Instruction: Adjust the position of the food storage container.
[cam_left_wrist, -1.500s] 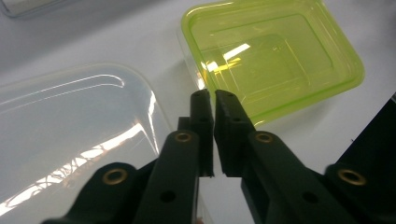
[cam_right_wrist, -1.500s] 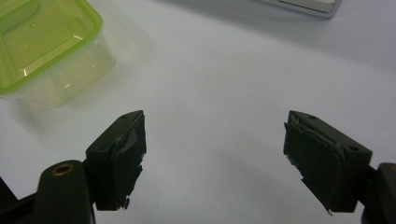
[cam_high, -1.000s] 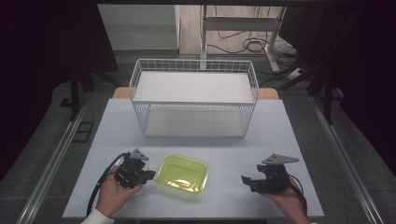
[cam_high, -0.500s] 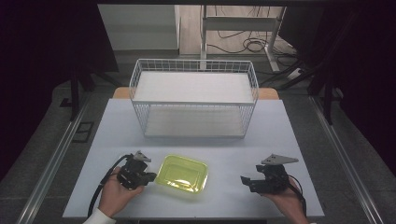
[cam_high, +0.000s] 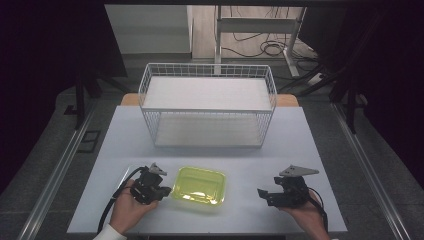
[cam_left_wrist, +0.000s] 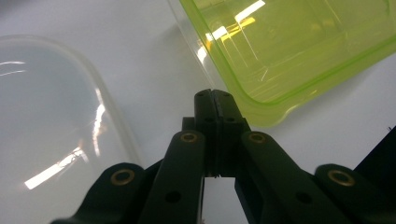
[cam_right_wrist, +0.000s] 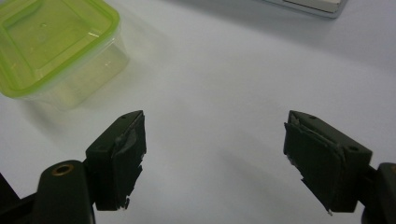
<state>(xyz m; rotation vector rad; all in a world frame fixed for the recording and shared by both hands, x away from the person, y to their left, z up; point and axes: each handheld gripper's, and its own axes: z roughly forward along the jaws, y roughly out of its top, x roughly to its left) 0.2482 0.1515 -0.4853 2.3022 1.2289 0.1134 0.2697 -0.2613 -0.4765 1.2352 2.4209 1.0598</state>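
Surface: white table (cam_high: 310, 145), wire basket (cam_high: 207, 110) behind.
Left gripper (cam_high: 159, 186): jaws closed, empty, beside green-lidded container (cam_high: 199, 185).
Right gripper (cam_high: 265, 194): jaws wide, empty.
Technique: open left jaws before gripping rim.

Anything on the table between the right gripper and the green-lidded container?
Nothing: in the high view, bare white table separates the right gripper from the green-lidded container. The right gripper view shows the same bare stretch ahead of its open jaws.
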